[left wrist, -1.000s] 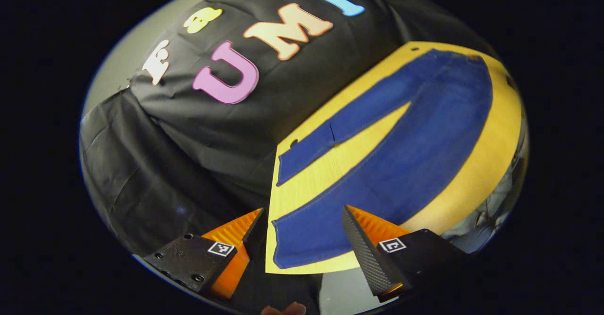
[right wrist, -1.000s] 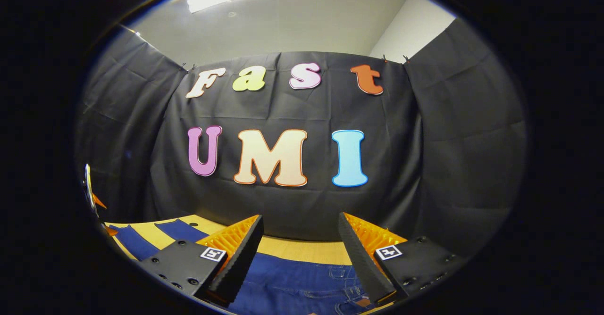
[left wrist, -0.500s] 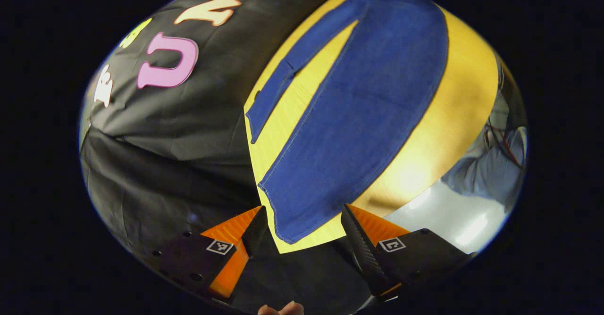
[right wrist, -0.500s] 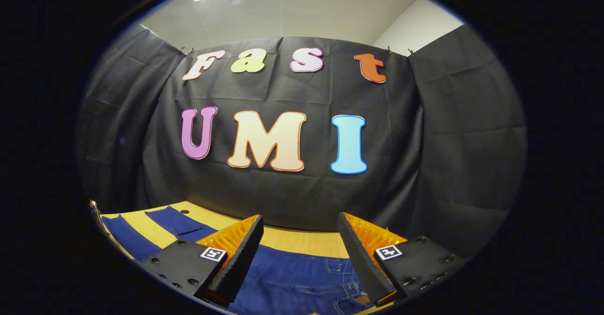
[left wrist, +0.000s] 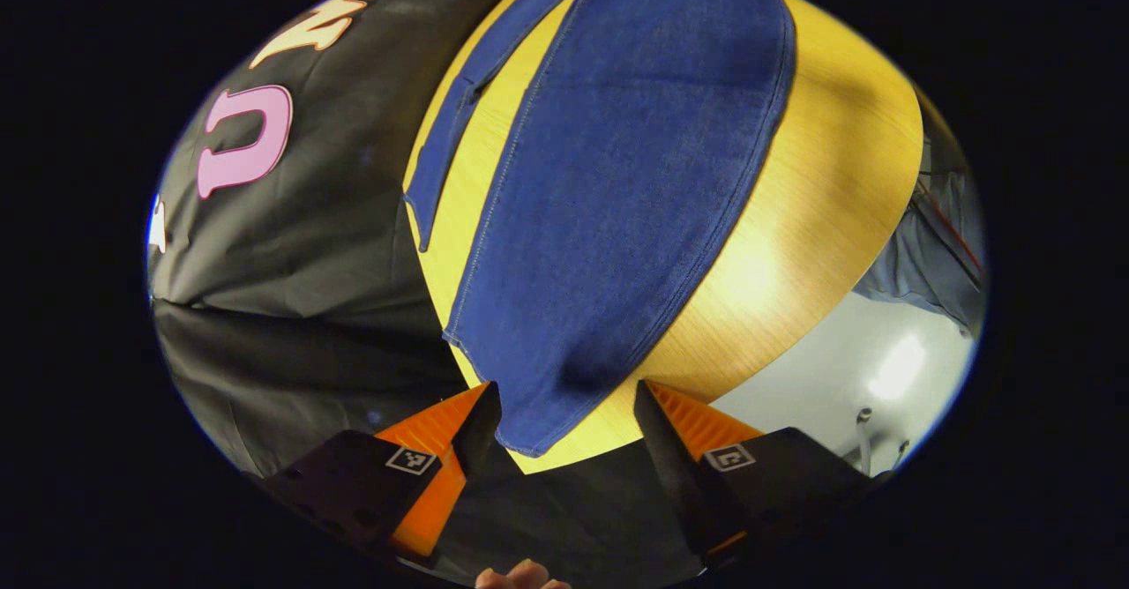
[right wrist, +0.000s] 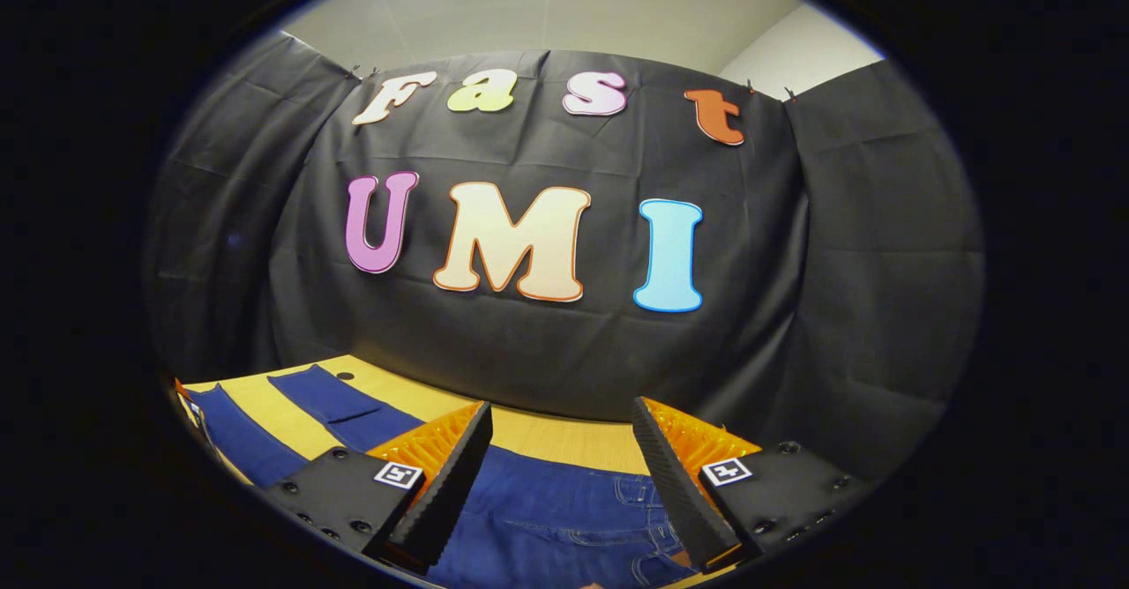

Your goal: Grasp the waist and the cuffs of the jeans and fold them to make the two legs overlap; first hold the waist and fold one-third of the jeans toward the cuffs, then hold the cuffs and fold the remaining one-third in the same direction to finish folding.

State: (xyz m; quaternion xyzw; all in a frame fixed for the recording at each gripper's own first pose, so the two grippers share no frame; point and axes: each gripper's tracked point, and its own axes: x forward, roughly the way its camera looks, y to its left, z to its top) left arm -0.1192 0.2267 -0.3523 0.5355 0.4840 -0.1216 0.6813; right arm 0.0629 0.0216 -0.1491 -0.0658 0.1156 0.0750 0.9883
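Blue jeans lie spread flat on a yellow wooden table, with the two legs apart and a strip of bare tabletop between them.

In the left gripper view, the left gripper hangs above the table's end with its two fingers spread wide and nothing between them. Straight ahead of it, just past the fingertips, is the cuff of the nearer, wider-looking leg, which runs away from the gripper across the table. The other leg lies farther off to the gripper's left, ending short of the table edge. A black cloth wall fills the left side. A fingertip of the hand holding the gripper peeks in at the bottom edge.

In the right gripper view, the right gripper is also released, fingers wide apart and empty. Below and between its fingers is the waist of the jeans, with pocket stitching visible. The legs stretch away to the gripper's left. The black cloth wall stands straight ahead, beyond the table's far edge.
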